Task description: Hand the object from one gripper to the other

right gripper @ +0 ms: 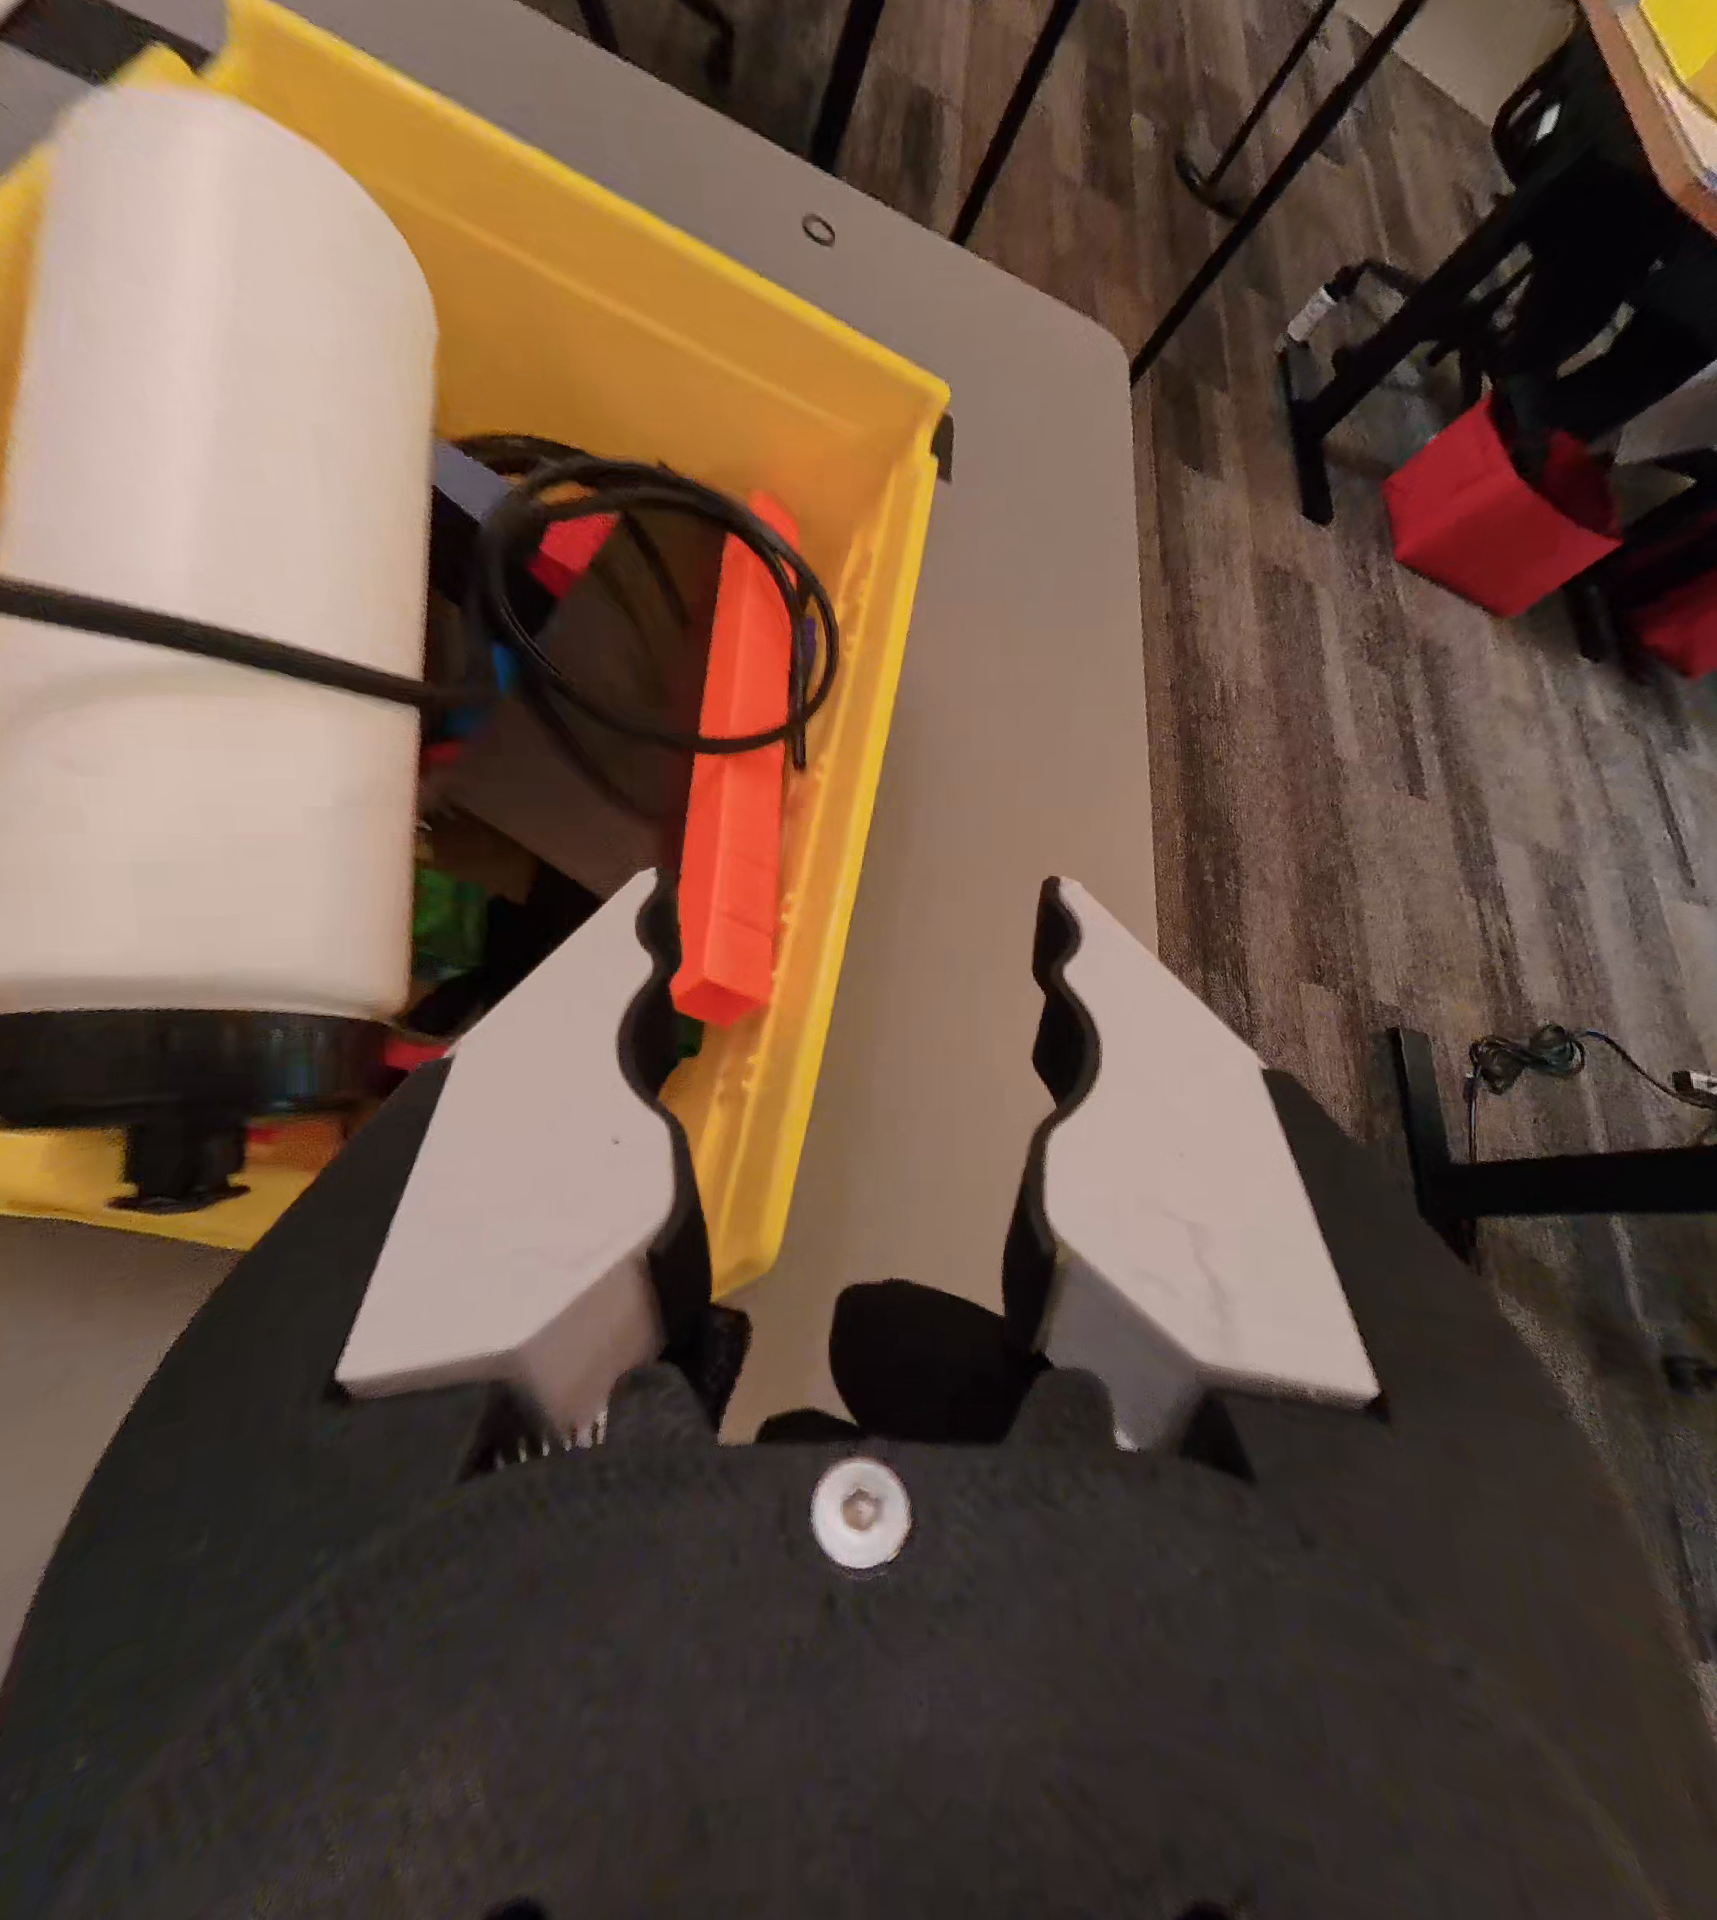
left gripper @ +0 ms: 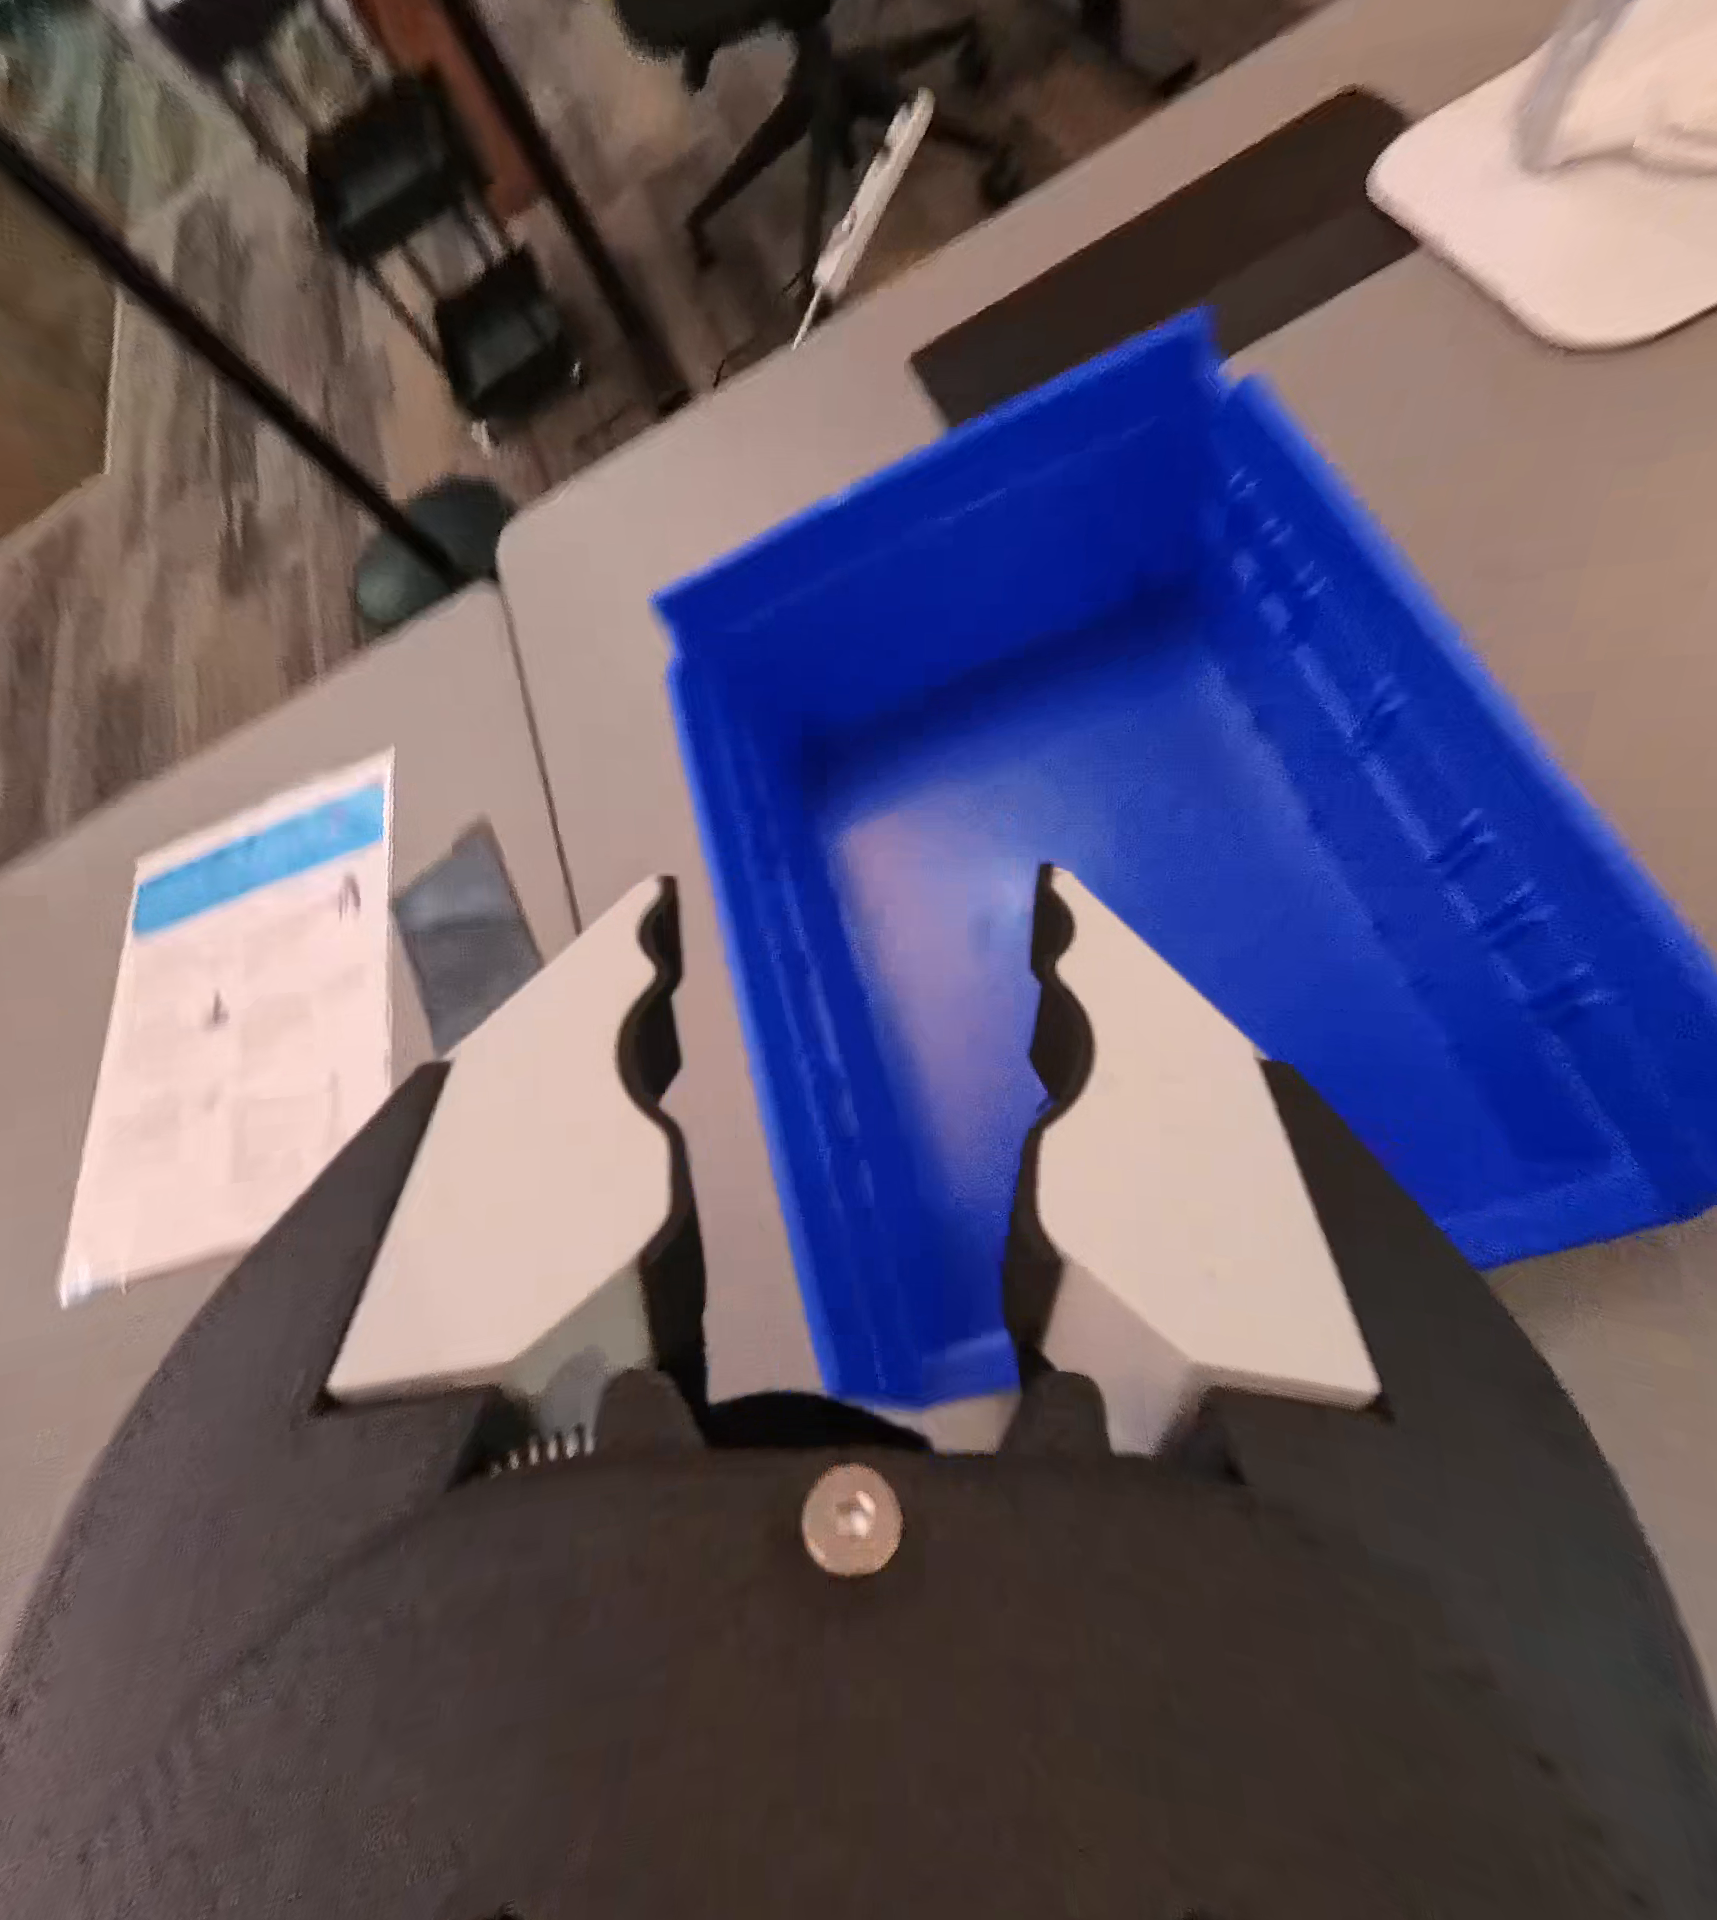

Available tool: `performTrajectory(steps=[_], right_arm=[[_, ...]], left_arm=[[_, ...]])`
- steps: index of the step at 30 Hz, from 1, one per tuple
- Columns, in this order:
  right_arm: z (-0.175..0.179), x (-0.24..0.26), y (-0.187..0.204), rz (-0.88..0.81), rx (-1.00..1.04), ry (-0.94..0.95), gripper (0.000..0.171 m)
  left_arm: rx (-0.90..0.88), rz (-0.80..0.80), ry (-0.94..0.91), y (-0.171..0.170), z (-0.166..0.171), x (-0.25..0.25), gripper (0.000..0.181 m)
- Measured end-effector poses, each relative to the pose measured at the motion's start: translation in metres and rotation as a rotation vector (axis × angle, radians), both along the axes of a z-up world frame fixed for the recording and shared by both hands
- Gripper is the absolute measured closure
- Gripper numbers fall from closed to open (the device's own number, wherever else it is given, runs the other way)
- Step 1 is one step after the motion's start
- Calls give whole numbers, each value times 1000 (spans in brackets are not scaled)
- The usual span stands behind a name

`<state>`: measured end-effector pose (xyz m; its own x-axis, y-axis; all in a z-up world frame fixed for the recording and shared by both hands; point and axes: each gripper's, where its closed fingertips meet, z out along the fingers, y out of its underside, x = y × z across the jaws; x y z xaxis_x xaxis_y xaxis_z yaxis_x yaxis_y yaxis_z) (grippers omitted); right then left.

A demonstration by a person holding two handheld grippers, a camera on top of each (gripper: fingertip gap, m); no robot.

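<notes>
My left gripper (left gripper: 854, 883) is open and empty, held above the near left part of an empty blue bin (left gripper: 1405, 831) on the grey table. My right gripper (right gripper: 852, 894) is open and empty, held above the grey table just right of a yellow bin (right gripper: 625, 322). The yellow bin holds a large white bottle (right gripper: 199, 561) with a black cap lying on its side, an orange bar (right gripper: 740, 779), a coiled black cable (right gripper: 667, 603) and several small coloured pieces. Neither gripper touches any object.
A printed sheet (left gripper: 241, 1029) and a dark flat card (left gripper: 464, 966) lie on the table left of the blue bin. A white pad (left gripper: 1602, 197) and a black mat (left gripper: 1176, 249) lie behind it. The table edge (right gripper: 1134, 623) is close on the right, with floor, red bags (right gripper: 1498, 520) and furniture beyond. The tips of one gripper are about 85 centimetres away from the tips of the other.
</notes>
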<state>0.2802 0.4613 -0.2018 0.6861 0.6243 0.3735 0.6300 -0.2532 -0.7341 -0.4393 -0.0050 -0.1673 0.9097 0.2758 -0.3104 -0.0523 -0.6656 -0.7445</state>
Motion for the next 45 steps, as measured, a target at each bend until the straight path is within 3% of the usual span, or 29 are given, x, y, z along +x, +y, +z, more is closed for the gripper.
performTrajectory(steps=[6,10,14,18,21,28,36,45], right_arm=[[-44,-3,-7,56,-121,31,109],[-62,-3,-5,47,-159,2,130],[-65,-4,2,48,-134,-11,132],[-64,-10,1,66,-147,36,135],[-62,-19,-5,86,-167,115,139],[-62,-44,-22,101,-170,155,142],[-60,-69,-61,120,-209,256,146],[-59,-100,-131,150,-220,275,146]], left_arm=[[-77,173,-101,-63,-45,-40,99],[-60,84,-294,-57,-80,-20,106],[-135,61,-320,-52,-110,-17,127],[-205,41,-365,-57,-141,-19,173],[-75,12,-509,-47,-141,-13,165],[39,-9,-630,-38,-137,-6,179],[94,-18,-577,-33,-123,-2,178],[220,-118,-535,-15,-74,19,178]])
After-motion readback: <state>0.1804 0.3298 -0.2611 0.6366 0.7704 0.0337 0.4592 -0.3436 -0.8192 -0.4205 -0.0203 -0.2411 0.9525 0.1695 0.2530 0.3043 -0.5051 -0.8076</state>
